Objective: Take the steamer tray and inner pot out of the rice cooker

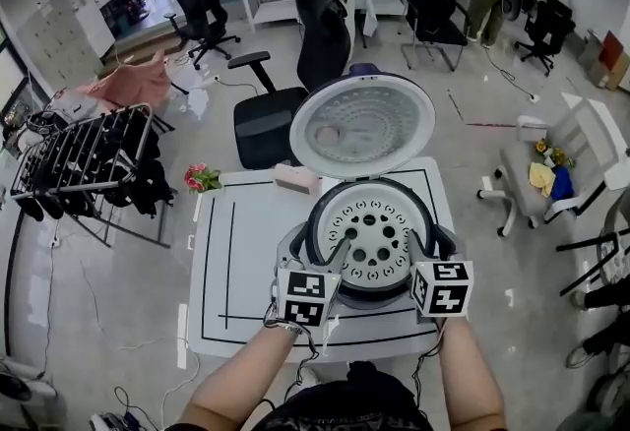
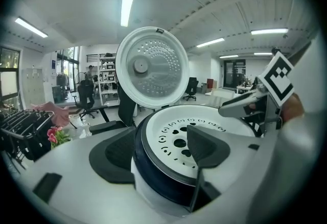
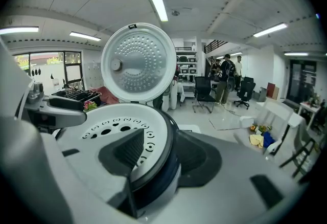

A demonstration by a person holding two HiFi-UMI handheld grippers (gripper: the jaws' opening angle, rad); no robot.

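The rice cooker (image 1: 292, 249) stands on the white table with its lid (image 1: 362, 124) swung up at the back. A white steamer tray (image 1: 372, 234) with several holes rests in its mouth, inside a dark ring (image 1: 314, 225) that looks like the inner pot's rim. My left gripper (image 1: 335, 258) is open at the tray's near left edge. One jaw is over the tray (image 2: 176, 136) and the other is outside the cooker wall (image 2: 153, 179). My right gripper (image 1: 418, 248) is open at the near right edge and straddles the rim the same way. The pot's inside is hidden.
The table (image 1: 236, 262) carries a pink box (image 1: 295, 178) behind the cooker and flowers (image 1: 200, 178) at its far left corner. A black office chair (image 1: 266, 119) stands behind the table, a dark rack (image 1: 89, 153) to the left and a white lounge chair (image 1: 561, 168) to the right.
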